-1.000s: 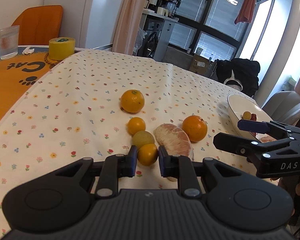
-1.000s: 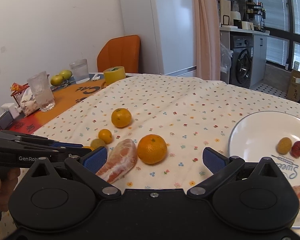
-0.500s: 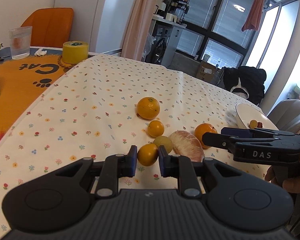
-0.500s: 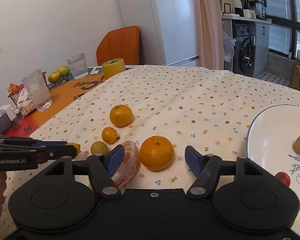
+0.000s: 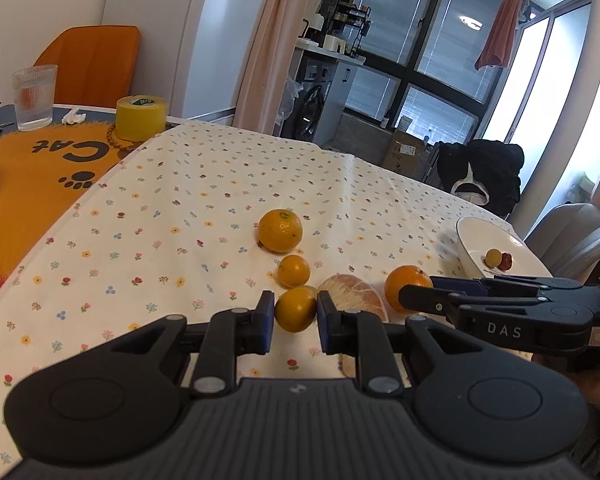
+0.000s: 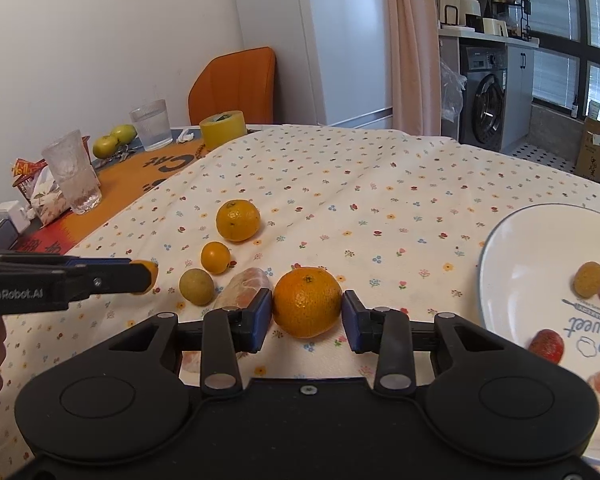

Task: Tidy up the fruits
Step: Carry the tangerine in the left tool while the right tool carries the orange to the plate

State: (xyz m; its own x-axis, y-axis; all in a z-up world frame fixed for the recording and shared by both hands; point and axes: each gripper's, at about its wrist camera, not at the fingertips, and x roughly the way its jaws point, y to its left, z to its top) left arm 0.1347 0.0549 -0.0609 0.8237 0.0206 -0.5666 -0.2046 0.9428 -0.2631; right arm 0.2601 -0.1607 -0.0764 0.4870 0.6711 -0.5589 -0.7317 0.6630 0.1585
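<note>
Holding: the left gripper is clamped on a small round orange kumquat, both blue pads touching its sides; from the right wrist view it looks lifted off the cloth, though I cannot be sure.
Right tool: the right gripper has its jaws apart, straddling a large round orange mandarin; slight gaps seem to show on both sides, so not yet gripped, in my judgement.
Destination: the white round ceramic plate with a blue rim lies at the right, already carrying a few small fruits and a peeled segment.
Left on cloth: a second large mandarin far left, a smaller orange kumquat nearer, a dull yellow-green round fruit, and a peeled pink pomelo wedge just left of the straddled mandarin.
Surface: cream floral tablecloth.
Risk 1: the left finger of the right tool sits just beside the pomelo wedge; closing could pinch or drag it.
Risk 2: the mandarin is round and on loose cloth; an off-centre squeeze could roll it away.
Risk 3: both tools are near each other; carrying the kumquat right toward the plate could collide with the right tool.
Risk 4: over-squeezing may bruise the kumquat.
</note>
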